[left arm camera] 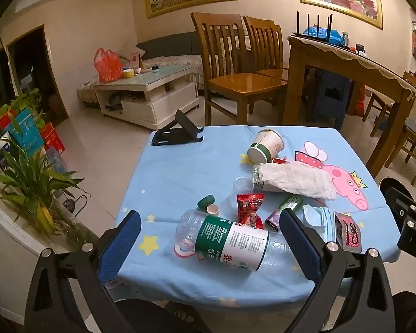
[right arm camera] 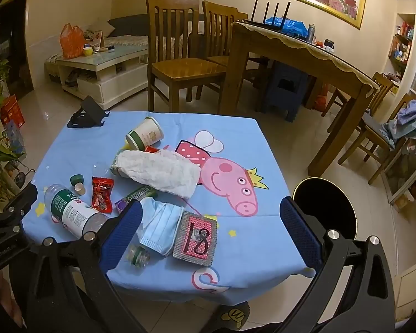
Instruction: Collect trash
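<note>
Both claws released and empty: left gripper (left arm camera: 208, 238) frames the bottle (left arm camera: 230, 241) at lower centre, right gripper (right arm camera: 210, 230) hovers over mask (right arm camera: 160, 224) and card (right arm camera: 195, 237) on the blue tablecloth (right arm camera: 246, 236)

We hold our left gripper (left arm camera: 209, 238) tilted downward, its blue-padded fingers (left arm camera: 119, 245) spread wide with nothing pressed between them. Our right gripper (right arm camera: 210, 234) sits just to its right at the same downward tilt, jaws equally wide and gripping nothing.
</note>
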